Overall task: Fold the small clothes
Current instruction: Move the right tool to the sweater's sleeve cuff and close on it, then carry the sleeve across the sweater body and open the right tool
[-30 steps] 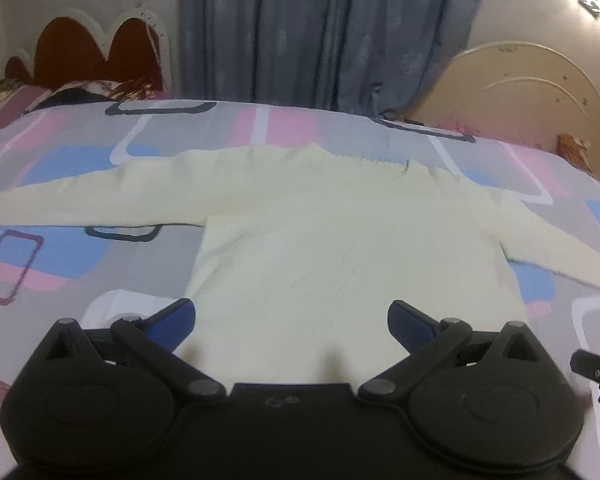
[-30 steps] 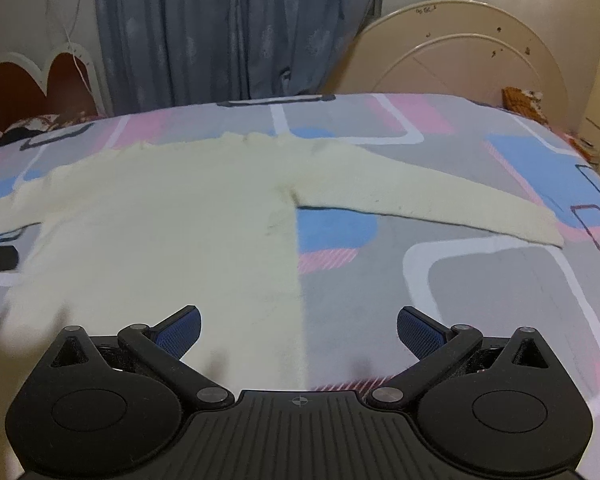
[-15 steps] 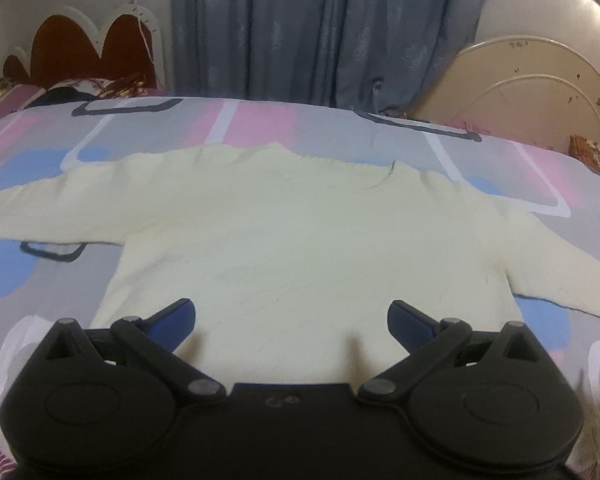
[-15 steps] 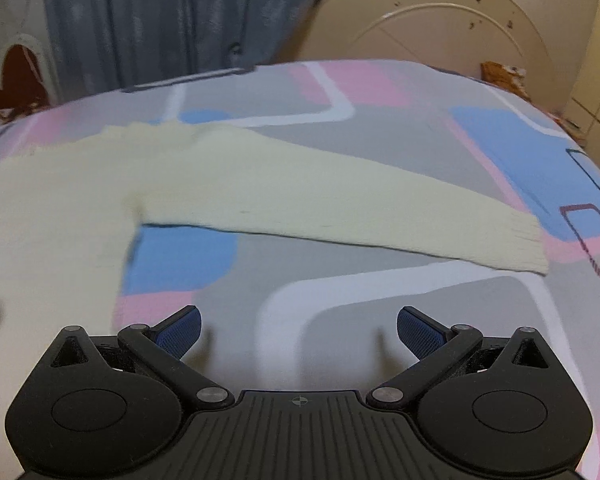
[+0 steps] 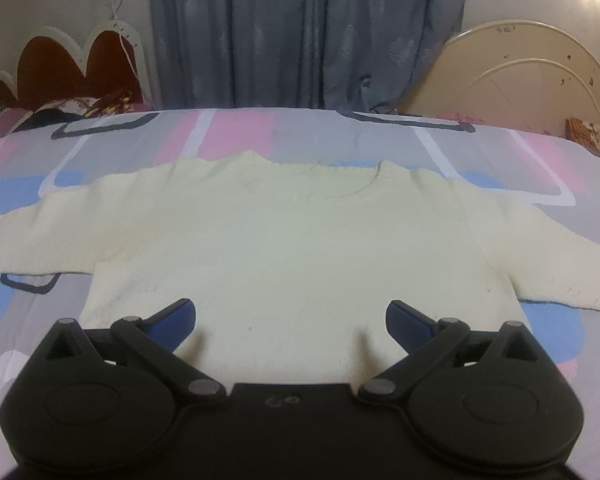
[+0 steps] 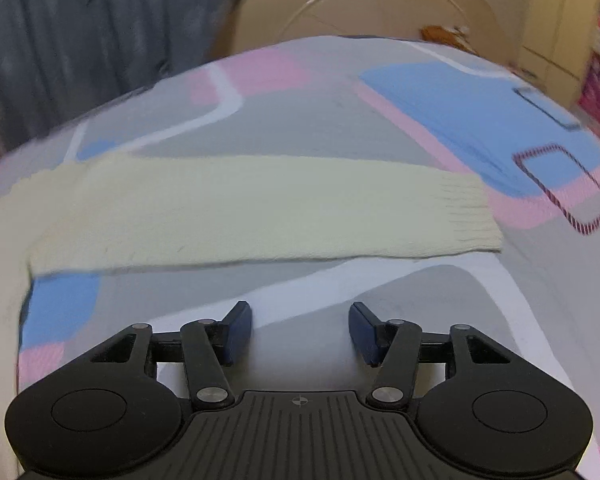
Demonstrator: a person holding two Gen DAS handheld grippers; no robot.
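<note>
The cream sweater (image 5: pixel 300 248) lies flat on the bedspread (image 5: pixel 240 132), neck at the far side, sleeves out to both sides. The left gripper (image 5: pixel 291 320) hovers over its near hem, fingers spread wide, holding nothing. The right gripper (image 6: pixel 300 326) (image blurred) sits near the right sleeve (image 6: pixel 260 212), fingers partly apart, empty.

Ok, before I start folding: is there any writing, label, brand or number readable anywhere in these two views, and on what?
No readable text in either view.
Embossed mark on the left gripper's black body: too faint to read.
Crosshair symbol on the right gripper's black ribbed body: a sign, no letters.
Cream knitted sweater: no label or tag visible.
Patterned grey, pink and blue bedspread: shapes only, no words.
</note>
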